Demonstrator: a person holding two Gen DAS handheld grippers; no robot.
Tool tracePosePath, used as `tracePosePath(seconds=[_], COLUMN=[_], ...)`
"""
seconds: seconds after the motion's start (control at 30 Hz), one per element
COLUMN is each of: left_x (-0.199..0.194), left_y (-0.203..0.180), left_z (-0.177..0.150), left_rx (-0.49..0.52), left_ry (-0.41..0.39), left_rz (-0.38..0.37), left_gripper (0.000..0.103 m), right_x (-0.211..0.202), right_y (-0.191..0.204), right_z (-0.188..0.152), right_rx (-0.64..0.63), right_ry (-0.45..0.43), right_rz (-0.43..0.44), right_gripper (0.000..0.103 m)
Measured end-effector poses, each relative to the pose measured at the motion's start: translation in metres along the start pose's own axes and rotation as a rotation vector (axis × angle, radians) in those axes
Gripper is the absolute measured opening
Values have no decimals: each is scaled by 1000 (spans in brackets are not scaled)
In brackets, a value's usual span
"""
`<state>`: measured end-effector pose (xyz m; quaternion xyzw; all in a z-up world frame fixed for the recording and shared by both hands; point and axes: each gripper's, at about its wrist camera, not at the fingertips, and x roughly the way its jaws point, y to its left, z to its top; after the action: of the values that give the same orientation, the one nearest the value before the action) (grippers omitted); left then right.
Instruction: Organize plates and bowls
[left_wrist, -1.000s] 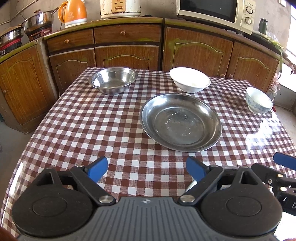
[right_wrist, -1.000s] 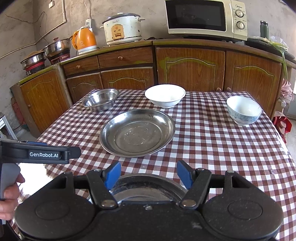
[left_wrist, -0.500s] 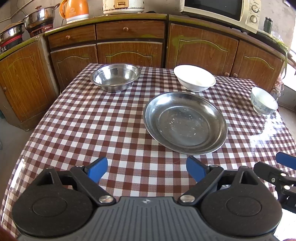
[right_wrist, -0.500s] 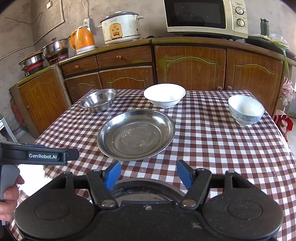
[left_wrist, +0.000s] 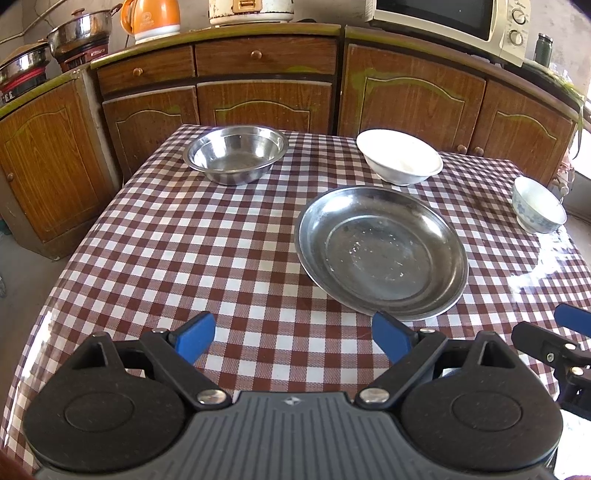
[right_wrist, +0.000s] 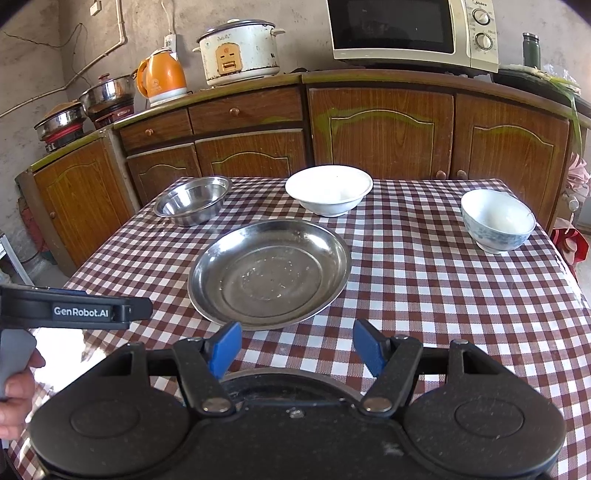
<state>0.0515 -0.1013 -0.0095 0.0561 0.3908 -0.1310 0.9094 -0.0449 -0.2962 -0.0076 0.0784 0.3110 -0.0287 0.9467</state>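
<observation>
A wide steel plate lies mid-table on the checked cloth. Behind it stand a steel bowl at the far left and a white bowl at the far middle. A small blue-patterned bowl sits near the right edge. My left gripper hovers open over bare cloth, left of the plate's near rim. My right gripper is open just short of that rim, nothing between its fingers. A round metal rim shows under it, mostly hidden.
Wooden cabinets close off the far side, carrying a microwave, rice cooker, orange kettle and pots. The table drops off at left and right. A hand holds the left gripper's handle.
The left wrist view has shifted slightly, so the dishes sit a little further right in it. No dish has moved and both grippers stay open.
</observation>
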Motion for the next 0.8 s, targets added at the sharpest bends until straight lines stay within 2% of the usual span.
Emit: tracePosePath(seconds=[0.37,0.8], left_x=[16,43], left_y=[2,2], left_z=[10,27], left_rx=[-1,25], left_ry=[8,17], left_rz=[14,64], left_gripper=[95,95], right_x=[19,50], right_y=[-6,-20], right_z=[5,18], right_rx=[15,26], right_ry=[15,26], right_rz=[0,-22], right_gripper=[79,79])
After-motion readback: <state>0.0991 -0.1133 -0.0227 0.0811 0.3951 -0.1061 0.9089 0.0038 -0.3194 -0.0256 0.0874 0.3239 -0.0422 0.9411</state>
